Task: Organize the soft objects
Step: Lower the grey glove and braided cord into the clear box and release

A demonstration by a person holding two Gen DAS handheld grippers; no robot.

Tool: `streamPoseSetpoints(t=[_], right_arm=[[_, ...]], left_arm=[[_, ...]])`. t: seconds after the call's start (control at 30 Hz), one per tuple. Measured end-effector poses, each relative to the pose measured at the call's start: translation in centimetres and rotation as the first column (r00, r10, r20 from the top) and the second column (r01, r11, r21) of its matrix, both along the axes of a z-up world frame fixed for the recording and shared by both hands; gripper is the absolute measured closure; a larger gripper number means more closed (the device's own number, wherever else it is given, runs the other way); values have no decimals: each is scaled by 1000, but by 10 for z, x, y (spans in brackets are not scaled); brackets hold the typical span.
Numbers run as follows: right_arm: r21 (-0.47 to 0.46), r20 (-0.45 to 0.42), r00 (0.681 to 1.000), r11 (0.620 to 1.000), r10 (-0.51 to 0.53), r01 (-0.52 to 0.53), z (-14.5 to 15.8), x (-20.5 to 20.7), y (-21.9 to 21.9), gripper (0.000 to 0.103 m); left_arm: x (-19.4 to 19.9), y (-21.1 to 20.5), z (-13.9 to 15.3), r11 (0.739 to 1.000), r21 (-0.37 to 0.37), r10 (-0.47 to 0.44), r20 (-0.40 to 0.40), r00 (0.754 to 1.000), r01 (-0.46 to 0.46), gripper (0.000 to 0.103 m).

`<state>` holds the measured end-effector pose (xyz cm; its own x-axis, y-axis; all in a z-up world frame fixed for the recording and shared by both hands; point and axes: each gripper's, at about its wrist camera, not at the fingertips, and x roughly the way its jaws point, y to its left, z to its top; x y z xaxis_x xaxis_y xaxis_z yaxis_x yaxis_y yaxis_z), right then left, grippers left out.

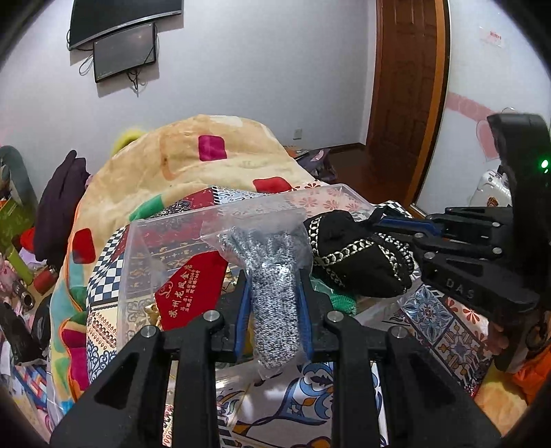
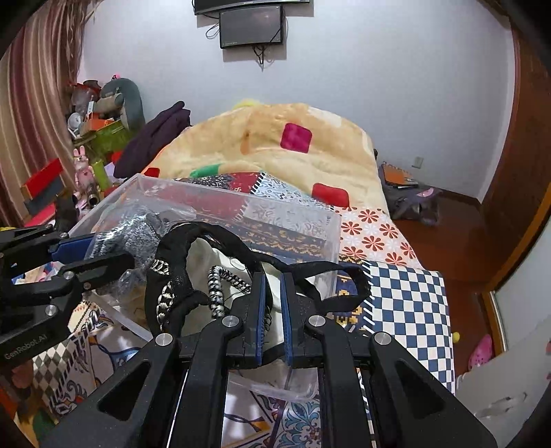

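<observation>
My left gripper (image 1: pixel 274 303) is shut on a grey speckled knit item in a clear plastic bag (image 1: pixel 272 275), held over the clear plastic box (image 1: pixel 144 241) on the bed. A red pouch with gold writing (image 1: pixel 186 296) lies inside the box. My right gripper (image 2: pixel 273 303) is shut on a black hat with silver braid trim (image 2: pixel 179 272), holding it by its rim above the box (image 2: pixel 299 220). In the left wrist view the hat (image 1: pixel 354 255) and the right gripper (image 1: pixel 382 220) sit just right of the bag. The left gripper (image 2: pixel 86 255) shows at the left of the right wrist view.
The box rests on a patterned patchwork bedspread (image 2: pixel 406 296). A cream blanket with coloured squares (image 1: pixel 193 165) is heaped behind it. Toys and clutter (image 2: pixel 89 138) fill the far left; a wooden door (image 1: pixel 406 103) stands at the right. Screens (image 2: pixel 251 26) hang on the wall.
</observation>
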<state>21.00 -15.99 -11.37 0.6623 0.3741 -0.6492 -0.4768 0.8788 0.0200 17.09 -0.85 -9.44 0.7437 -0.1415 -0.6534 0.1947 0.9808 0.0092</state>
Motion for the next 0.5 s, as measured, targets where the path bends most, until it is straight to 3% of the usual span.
streamPoseSetpoints(t=[0.1, 0.17, 0.27, 0.37, 0.5], right_arm=[[16, 5, 1000, 1000, 1, -1, 5, -1, -4, 86], [23, 28, 1000, 1000, -2, 2, 10, -5, -7, 69], [37, 64, 998, 999, -2, 0, 19, -11, -7, 55], [51, 93, 996, 999, 9, -13, 29, -19, -8, 53], [68, 119, 993, 997, 27, -36, 40, -28, -8, 52]], left_arm=[[-1, 2, 0, 1000, 2, 6, -1, 1000, -6, 74], [-3, 3, 1, 1000, -5, 10, -2, 1000, -10, 71], [-9, 6, 6, 1000, -16, 19, 13, 1000, -19, 66], [-21, 10, 16, 999, -34, 32, 45, 998, -30, 59], [-37, 15, 32, 997, -63, 48, 86, 995, -43, 57]])
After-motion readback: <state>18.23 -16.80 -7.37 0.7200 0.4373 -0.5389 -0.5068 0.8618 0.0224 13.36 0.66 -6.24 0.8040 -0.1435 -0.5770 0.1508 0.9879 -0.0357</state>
